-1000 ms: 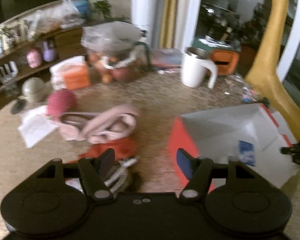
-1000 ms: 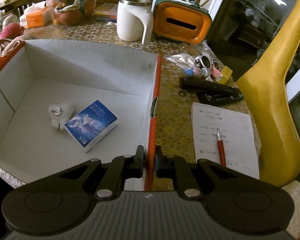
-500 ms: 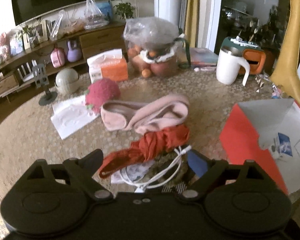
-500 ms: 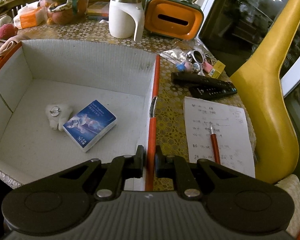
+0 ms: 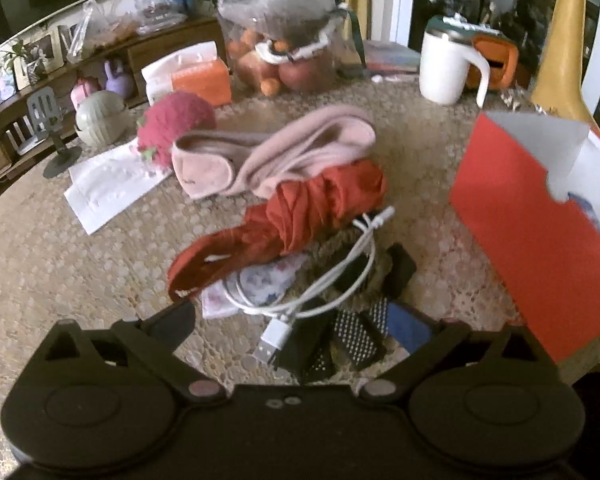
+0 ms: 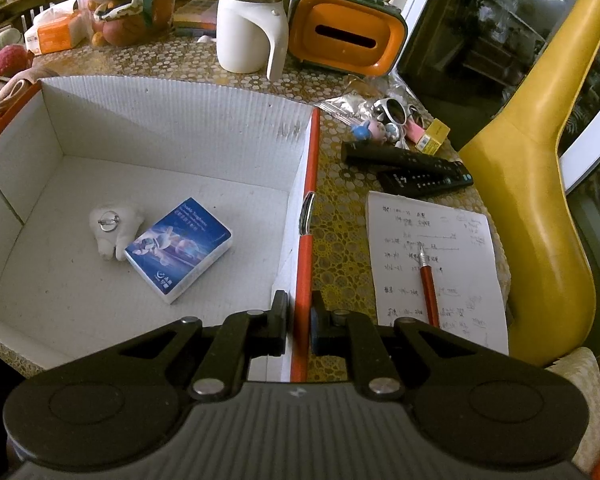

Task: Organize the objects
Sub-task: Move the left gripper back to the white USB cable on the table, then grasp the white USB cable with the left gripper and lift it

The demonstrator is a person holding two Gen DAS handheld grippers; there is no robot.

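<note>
**Around the table's far side and right edge**

A white handled mug with a steel rim (image 6: 246,34) stands at upper centre of the right wrist view, just left of an orange tissue box with a green frame (image 6: 346,36). At right, a red pen (image 6: 428,284) lies on a handwritten sheet of paper (image 6: 460,264), below two black remote controls (image 6: 410,168). A tall yellow giraffe figure (image 6: 540,184) fills the right edge.

Foil packet (image 6: 346,109): "ZHOUSHI". Handwritten sheet (image 6: 436,256): not legible.
</note>
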